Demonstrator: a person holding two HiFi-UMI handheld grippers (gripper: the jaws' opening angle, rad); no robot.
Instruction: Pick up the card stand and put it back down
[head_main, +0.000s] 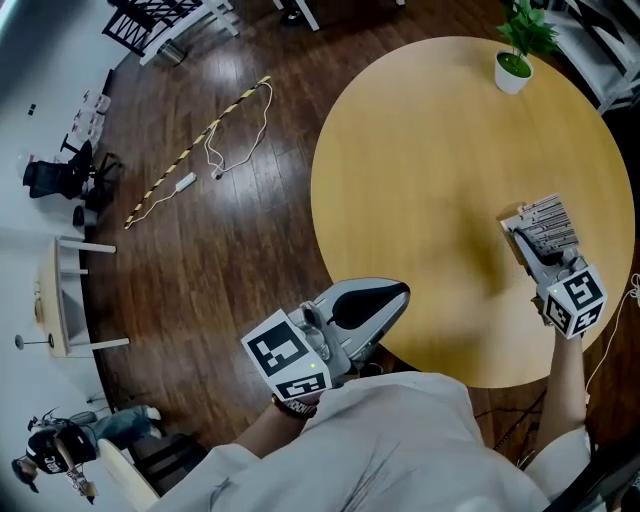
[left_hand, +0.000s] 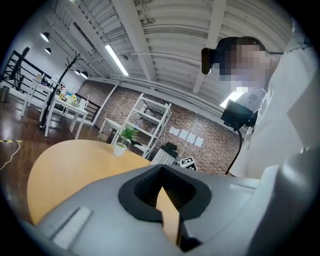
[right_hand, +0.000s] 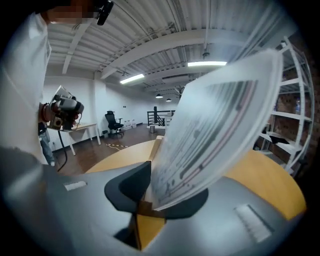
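Your right gripper (head_main: 524, 238) clamps the one clear printed card stand (head_main: 550, 215) near the round tan wooden table's (head_main: 420, 160) right edge, with open tabletop to its left; your left gripper (head_main: 396, 295), jaws together and empty, sits at the near edge.

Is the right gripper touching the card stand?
Touching. The right gripper view shows the right gripper with its jaws pinched shut on the lower edge of the card stand.
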